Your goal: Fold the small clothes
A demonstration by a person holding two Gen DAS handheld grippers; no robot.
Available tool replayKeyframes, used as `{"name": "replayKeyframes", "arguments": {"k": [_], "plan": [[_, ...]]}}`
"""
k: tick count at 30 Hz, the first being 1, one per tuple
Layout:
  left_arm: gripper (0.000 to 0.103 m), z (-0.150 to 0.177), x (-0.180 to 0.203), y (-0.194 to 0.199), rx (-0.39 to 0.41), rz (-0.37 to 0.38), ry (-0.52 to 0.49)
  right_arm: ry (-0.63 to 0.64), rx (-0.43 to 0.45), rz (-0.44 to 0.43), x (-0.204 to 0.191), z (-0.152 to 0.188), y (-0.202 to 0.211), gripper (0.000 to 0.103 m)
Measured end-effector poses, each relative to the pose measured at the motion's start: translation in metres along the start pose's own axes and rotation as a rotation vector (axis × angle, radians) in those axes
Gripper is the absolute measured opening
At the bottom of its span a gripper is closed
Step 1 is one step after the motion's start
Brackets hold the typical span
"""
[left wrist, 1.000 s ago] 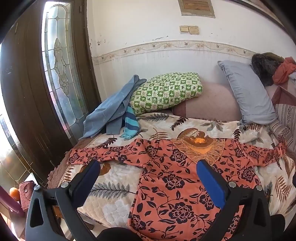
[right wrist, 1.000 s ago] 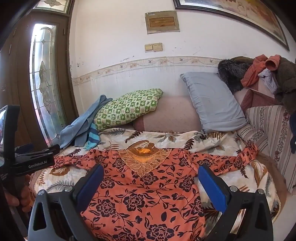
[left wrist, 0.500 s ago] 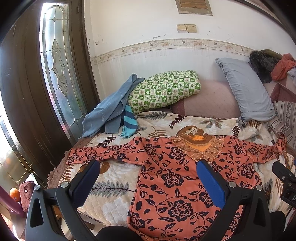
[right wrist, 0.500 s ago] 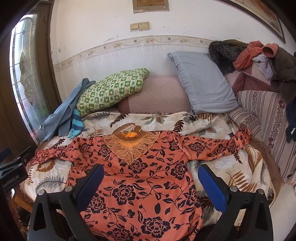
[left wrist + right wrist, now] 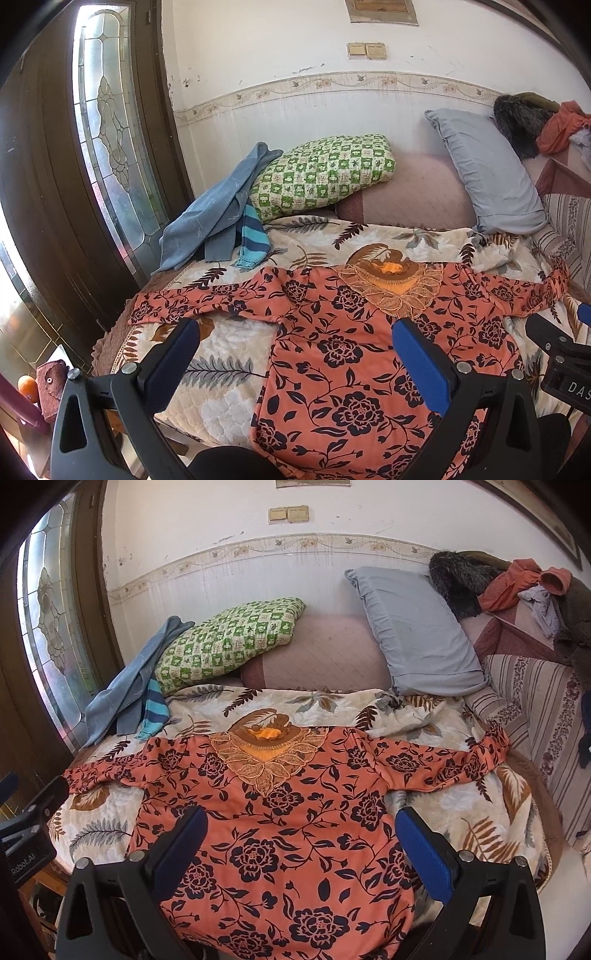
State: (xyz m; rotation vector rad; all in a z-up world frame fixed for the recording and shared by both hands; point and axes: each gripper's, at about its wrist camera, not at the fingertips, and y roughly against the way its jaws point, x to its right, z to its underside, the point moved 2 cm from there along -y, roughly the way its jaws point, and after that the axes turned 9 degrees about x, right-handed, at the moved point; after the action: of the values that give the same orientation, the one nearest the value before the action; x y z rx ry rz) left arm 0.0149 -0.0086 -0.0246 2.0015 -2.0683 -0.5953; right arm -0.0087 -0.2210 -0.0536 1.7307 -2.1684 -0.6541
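Orange floral blouse [image 5: 295, 834] flat, sleeves spread; both grippers agape above hem.

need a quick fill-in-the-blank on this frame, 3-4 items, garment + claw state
1. The orange floral top lies spread flat on the ____.
2. Both sleeves are stretched ____, not folded in.
3. The left claw and right claw are both ____, holding nothing.
4. The pillow beside the blue-grey garment is checked white and ____.

Missing words: bed; outward; open; green
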Motion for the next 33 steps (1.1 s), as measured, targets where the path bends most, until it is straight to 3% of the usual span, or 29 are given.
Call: {"name": "replayKeyframes", "arguments": {"k": [33], "plan": [[0.103,0.003,0.0025,-0.0035,-0.007,0.006,-0.015,0.024,-0.027,-0.018,-0.0033,0.0034,-0.0067,0.102]]}}
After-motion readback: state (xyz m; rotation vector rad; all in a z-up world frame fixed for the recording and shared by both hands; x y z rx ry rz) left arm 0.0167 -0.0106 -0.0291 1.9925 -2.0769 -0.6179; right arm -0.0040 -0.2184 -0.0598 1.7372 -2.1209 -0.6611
